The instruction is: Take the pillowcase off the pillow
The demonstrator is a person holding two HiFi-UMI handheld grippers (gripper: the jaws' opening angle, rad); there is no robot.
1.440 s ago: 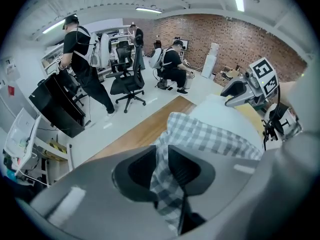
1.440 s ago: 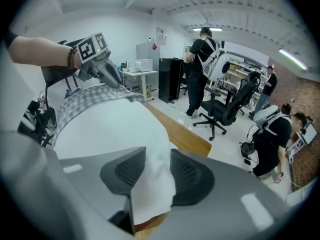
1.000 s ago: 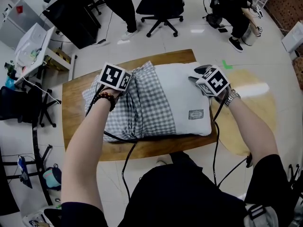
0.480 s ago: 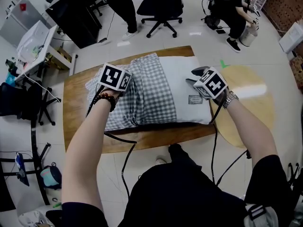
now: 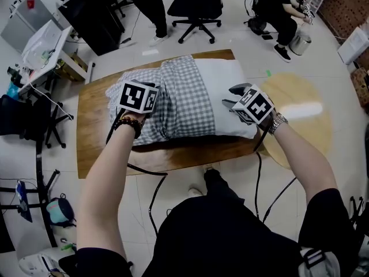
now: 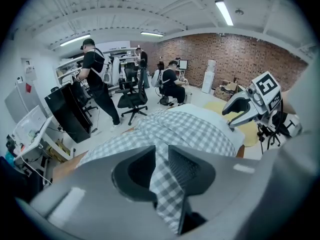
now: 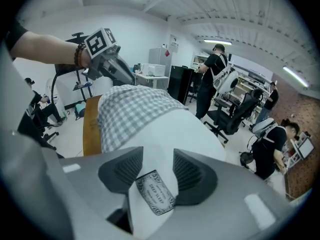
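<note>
A wooden desk [image 5: 92, 149] stands on a pale tiled floor [image 5: 34, 172] in a busy workroom. A black office chair [image 5: 196, 7] sits beyond the desk's far edge, and a dark cabinet [image 5: 92, 22] stands off the far left corner. A person in black [image 5: 277, 4] crouches off the far right, and a round yellowish top [image 5: 300, 108] lies just beside the right edge. The left claw view shows a brick wall [image 6: 240, 59] at the back and strip lights overhead. The pillow [image 5: 230, 88] lies lengthwise across the desk, with its bare white end toward the right edge. The checked pillowcase [image 5: 184, 100] covers only the pillow's left part and bunches loosely toward the desk's left side. The left claw [image 6: 161, 159] is narrow, its jaws pinched on a fold of the checked cloth that runs up between them. The right claw [image 7: 158, 159] stands wider and has just eased open a little. The pillow's white corner fills the gap between its pads, and a small printed label [image 7: 155, 193] shows there. Both claws point slantwise down at the desk, one at each end of the pillow, well apart.
</note>
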